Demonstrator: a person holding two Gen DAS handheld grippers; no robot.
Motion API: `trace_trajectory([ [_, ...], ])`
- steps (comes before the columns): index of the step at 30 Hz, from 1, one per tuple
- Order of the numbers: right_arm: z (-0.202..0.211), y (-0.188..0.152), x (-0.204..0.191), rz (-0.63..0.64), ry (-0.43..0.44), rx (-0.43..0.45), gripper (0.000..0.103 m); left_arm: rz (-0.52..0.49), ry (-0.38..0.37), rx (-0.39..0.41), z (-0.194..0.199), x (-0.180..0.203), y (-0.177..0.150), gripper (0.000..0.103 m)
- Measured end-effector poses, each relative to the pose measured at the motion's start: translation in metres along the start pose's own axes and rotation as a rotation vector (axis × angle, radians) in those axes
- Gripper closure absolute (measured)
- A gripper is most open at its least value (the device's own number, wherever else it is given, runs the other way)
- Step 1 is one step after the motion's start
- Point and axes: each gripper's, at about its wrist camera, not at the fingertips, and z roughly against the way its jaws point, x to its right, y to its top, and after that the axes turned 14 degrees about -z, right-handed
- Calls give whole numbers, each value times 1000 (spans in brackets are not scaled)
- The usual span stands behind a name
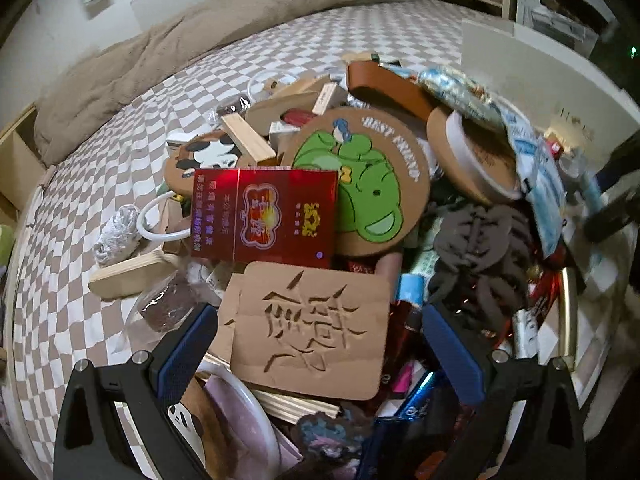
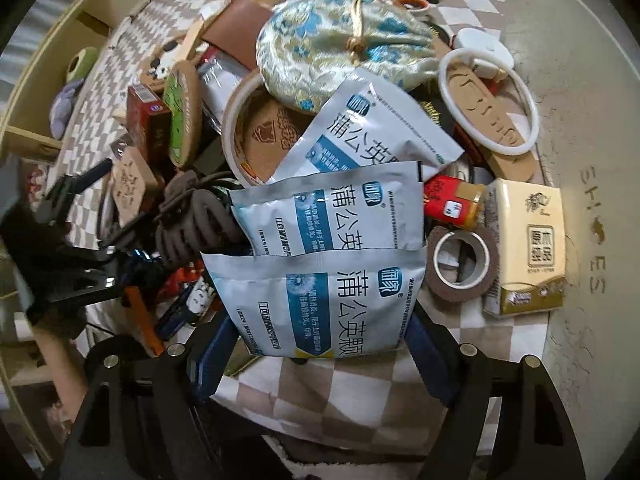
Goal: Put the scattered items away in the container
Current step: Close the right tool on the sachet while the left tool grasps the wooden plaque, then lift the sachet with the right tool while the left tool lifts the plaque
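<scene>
- blue pads [image 2: 218, 344] of my right gripper [image 2: 320, 344] flank the lowest sachet [image 2: 320, 304] of a joined strip of three. i judge the step in hand to be lifting that strip off the heap.
- to do it well, i want the pinch on the sachet's sealed bottom edge, not across its soft width, which would only buckle.
- then i should raise it slowly, so the upper sachets slide out from under the brocade pouch [image 2: 344, 36] without dragging the pouch along.
- the strip lies over the near edge of the heap on the checked bed cover [image 2: 340, 392]. a tape roll [image 2: 460, 264] and a tissue pack [image 2: 528, 240] sit just beside it.
- a pale box [image 2: 592, 240] marked "shoes" lies at the right edge of the bed cover. i take it for the container, though i cannot be sure, and the carry to it looks short.
- my right jaws stand fairly wide, with a pad at each side edge of the sachet. i cannot tell whether they press on it or only frame it.
- my left gripper [image 1: 320, 352] is spread wide over a carved cork tile [image 1: 308, 332]. one pad is close against its edge and the other is clear of it, so it holds nothing.
</scene>
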Motion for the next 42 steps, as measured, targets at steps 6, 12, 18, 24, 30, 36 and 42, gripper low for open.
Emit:
trace_trajectory([
  [6,16,-2,11,-18,21,13,23,14,-4,-55,-16,-5,-1,25],
  [12,21,-1,15,-36,33,19,23,29,14,-65,-11,-4,-1,26],
  [18,23,-1,4,-32,43,55,23,106,81,-94,-8,-6,4,26],
  [24,33,1,3,-37,63,92,23,115,146,-74,0,2,9,26],
  [30,49,4,-4,-30,92,143,23,142,197,-47,12,0,11,26],
  [36,68,8,-11,-37,137,207,23,199,247,14,29,-1,21,26],
  [42,92,10,-23,3,178,302,23,244,273,118,49,1,38,26],
])
